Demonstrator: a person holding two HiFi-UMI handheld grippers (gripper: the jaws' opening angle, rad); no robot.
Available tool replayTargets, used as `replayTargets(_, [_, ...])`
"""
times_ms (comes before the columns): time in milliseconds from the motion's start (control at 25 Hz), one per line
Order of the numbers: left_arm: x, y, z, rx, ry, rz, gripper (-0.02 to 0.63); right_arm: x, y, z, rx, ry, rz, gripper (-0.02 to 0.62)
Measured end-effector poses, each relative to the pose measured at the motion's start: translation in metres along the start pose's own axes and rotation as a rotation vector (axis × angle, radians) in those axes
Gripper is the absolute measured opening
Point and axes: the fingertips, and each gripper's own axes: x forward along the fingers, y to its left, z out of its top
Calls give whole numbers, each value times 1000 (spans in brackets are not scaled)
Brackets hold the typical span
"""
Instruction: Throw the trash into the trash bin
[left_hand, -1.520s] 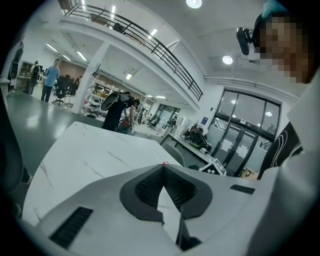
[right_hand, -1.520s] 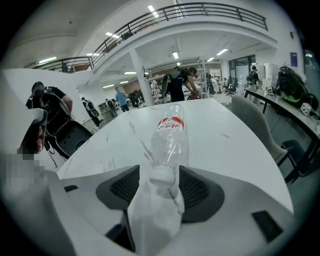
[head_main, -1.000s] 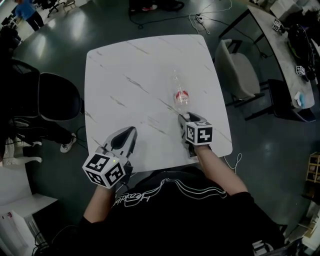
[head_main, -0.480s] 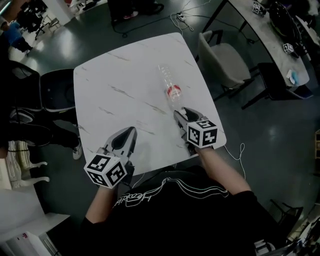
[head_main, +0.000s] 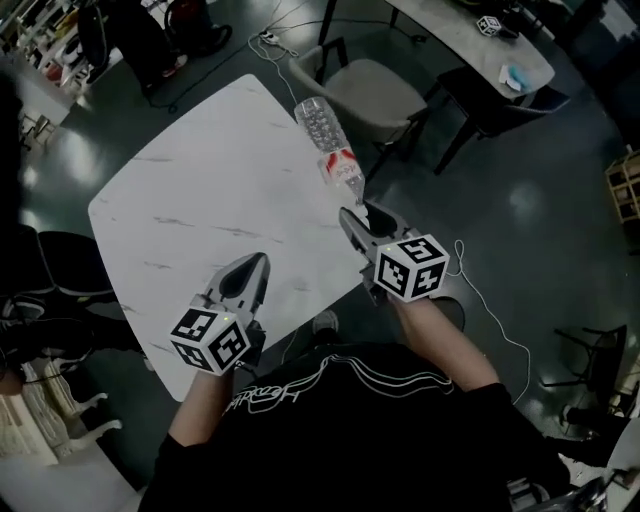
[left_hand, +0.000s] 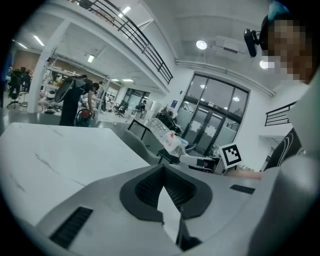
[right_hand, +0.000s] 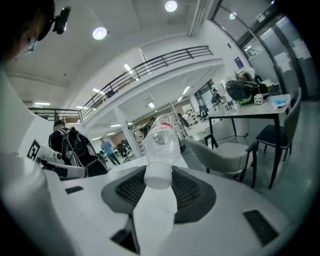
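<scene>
A clear plastic bottle (head_main: 328, 140) with a red label sticks out from my right gripper (head_main: 358, 215), which is shut on its white-capped neck. It is held off the white marble table (head_main: 200, 200), pointing away over the table's right edge. In the right gripper view the bottle (right_hand: 161, 137) rises straight ahead from between the pads (right_hand: 192, 192). My left gripper (head_main: 255, 262) is shut with nothing in it, hovering near the table's front edge. The left gripper view shows the lifted bottle (left_hand: 167, 135) off to the right of its own closed tips (left_hand: 162, 172). No trash bin shows in any view.
A grey upholstered chair (head_main: 365, 85) stands just beyond the table's right edge, under the bottle. A long desk (head_main: 470, 35) with small items runs along the top right. A white cable (head_main: 485, 305) trails on the dark floor. A black office chair (head_main: 55, 265) is at the left.
The right gripper has risen with the bottle, which lay on the table before and now hangs in the air past the right edge. The head view has swung; the left gripper stays shut.
</scene>
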Motion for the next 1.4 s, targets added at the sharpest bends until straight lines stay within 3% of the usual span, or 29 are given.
replayTargets(360, [97,-140,-31,57,155,-295,6,-169,-108,4,94,-133,-292,179])
replayTargets(760, [167,-304,-109,137,325,-512,6,-367,-199,-61,228,-196,-568,178])
replayTargets(1120, [200,-379,-201,132,470,-549,6,-469,-259,-168,392,-127,-725,178])
replayTargets(1400, [218,-395,-265,125,540,-523,6,-495,-294,-276,514,4,-756,178])
